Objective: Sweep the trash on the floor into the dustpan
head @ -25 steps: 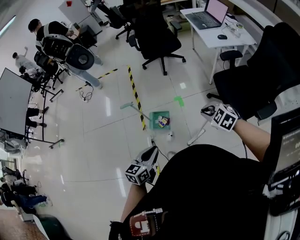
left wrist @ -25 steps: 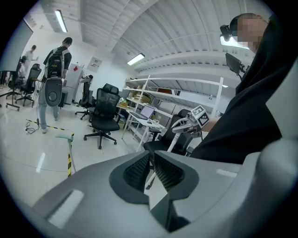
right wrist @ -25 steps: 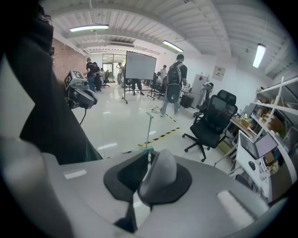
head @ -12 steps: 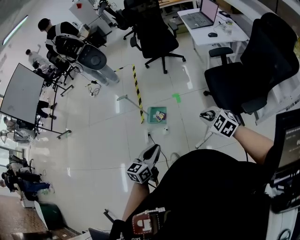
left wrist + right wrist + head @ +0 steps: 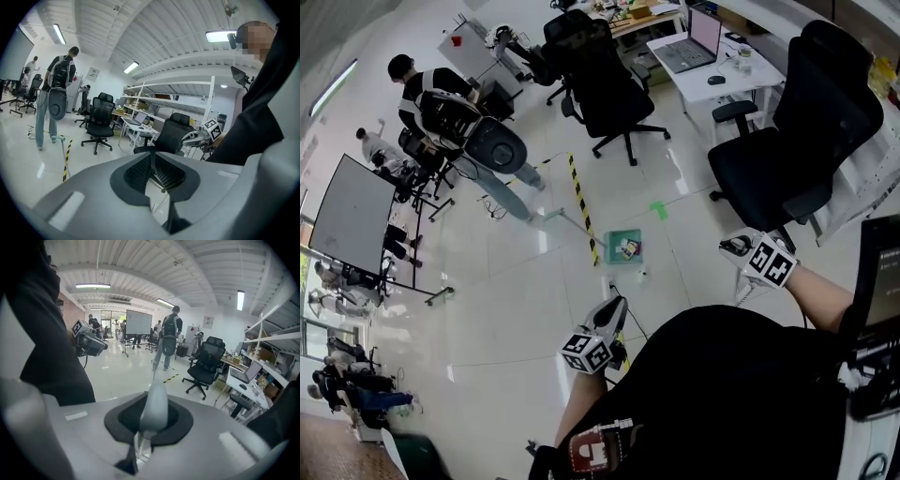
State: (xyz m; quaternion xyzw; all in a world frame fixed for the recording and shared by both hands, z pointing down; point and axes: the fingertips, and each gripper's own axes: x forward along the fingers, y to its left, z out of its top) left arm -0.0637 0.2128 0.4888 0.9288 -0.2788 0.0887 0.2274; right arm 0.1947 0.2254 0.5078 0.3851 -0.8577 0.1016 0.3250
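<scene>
A green dustpan (image 5: pixel 625 247) with trash in it lies on the white floor, its long handle (image 5: pixel 567 221) slanting up to the left. One small white scrap (image 5: pixel 641 274) lies just in front of it. My right gripper (image 5: pixel 733 247) (image 5: pixel 152 411) is held at the right, well back from the pan, and is shut on the pale broom handle (image 5: pixel 154 404) (image 5: pixel 740 289). Low in the middle, short of the scrap, my left gripper (image 5: pixel 614 305) (image 5: pixel 151 161) is shut with nothing between its jaws.
Yellow-black tape (image 5: pixel 581 206) runs past the dustpan. Black office chairs (image 5: pixel 614 94) (image 5: pixel 787 141) and a white desk with a laptop (image 5: pixel 698 52) stand behind and to the right. A person with a backpack (image 5: pixel 441 98) stands back left of the pan, beside a large screen (image 5: pixel 342 211).
My right gripper with the broom has shifted right and lower in the head view. The left gripper has barely moved. The person with the backpack has come closer to the dustpan.
</scene>
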